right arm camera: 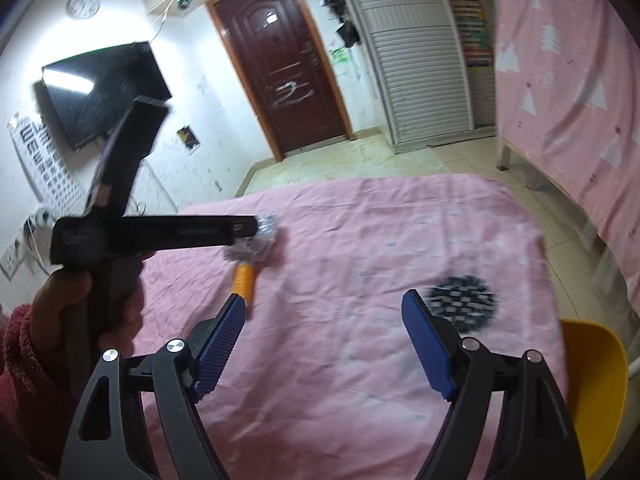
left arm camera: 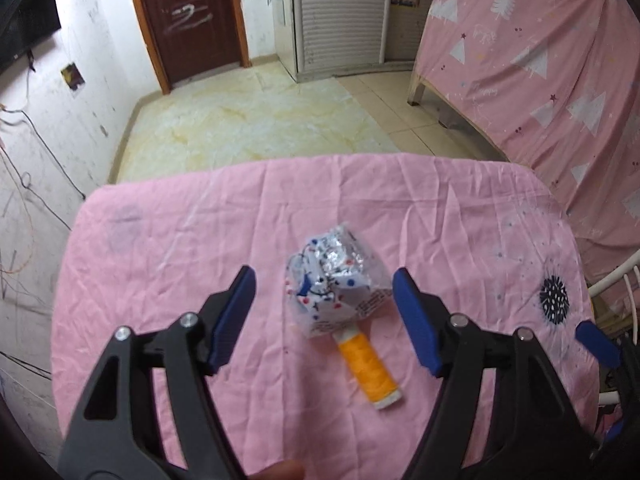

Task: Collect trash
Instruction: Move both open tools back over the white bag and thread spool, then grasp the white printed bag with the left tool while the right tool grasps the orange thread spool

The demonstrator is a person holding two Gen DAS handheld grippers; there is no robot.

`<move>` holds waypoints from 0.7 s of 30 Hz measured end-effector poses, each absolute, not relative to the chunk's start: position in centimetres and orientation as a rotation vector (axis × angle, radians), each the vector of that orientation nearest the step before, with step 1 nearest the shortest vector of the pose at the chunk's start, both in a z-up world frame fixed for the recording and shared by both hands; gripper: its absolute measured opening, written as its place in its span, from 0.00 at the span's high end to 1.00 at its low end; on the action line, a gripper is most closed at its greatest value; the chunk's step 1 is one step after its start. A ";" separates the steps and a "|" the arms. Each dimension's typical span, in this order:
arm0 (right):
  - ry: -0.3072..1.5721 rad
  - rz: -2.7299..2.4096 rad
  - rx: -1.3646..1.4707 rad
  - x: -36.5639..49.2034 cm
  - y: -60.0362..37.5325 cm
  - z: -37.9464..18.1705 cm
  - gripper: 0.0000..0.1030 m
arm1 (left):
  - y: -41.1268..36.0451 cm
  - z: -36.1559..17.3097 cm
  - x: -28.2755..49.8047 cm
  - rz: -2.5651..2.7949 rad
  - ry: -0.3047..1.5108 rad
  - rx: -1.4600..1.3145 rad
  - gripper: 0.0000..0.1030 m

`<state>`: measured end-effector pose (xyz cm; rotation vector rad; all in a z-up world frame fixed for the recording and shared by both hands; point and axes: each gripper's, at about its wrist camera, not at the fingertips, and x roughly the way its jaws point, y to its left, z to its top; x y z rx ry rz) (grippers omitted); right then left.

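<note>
Crumpled wrapper (left arm camera: 336,280) is seen on the pink-covered desk (left arm camera: 160,248), touching an orange thread spool (left arm camera: 370,368); the left gripper (left arm camera: 324,316) is held above it, fingers wide; the approach step is judged in hand; lowering and closing are called for next; the right gripper (right arm camera: 324,344) is spread wide, empty.

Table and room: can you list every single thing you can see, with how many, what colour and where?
crumpled wrapper: 1, silvery white with dots, middle of the table
thread spool: 1, orange, touching the wrapper's near side
tablecloth: 1, pink, covering the table
dark spiky print: 1, navy with white dots, on the cloth's right side
door: 1, dark red-brown, far wall
TV: 1, black, on the left wall
yellow chair: 1, right of the table
left gripper: 1, black with blue pads, open around the wrapper
right gripper: 1, same colours, open over the cloth
</note>
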<state>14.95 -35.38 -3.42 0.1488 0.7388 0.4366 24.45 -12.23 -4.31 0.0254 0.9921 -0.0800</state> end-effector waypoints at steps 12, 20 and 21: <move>0.799 0.478 0.067 17.1 -29.5 -4.3 0.28 | -11.5 -6.7 25.7 -0.134 1.035 -0.040 0.69; 0.862 0.513 0.004 18.9 -26.2 -5.5 0.28 | -8.8 -6.1 24.9 -0.159 1.007 -0.099 0.76; 0.869 0.521 -0.003 19.1 -25.7 -5.7 0.28 | -8.3 -5.8 24.7 -0.154 0.999 -0.103 0.76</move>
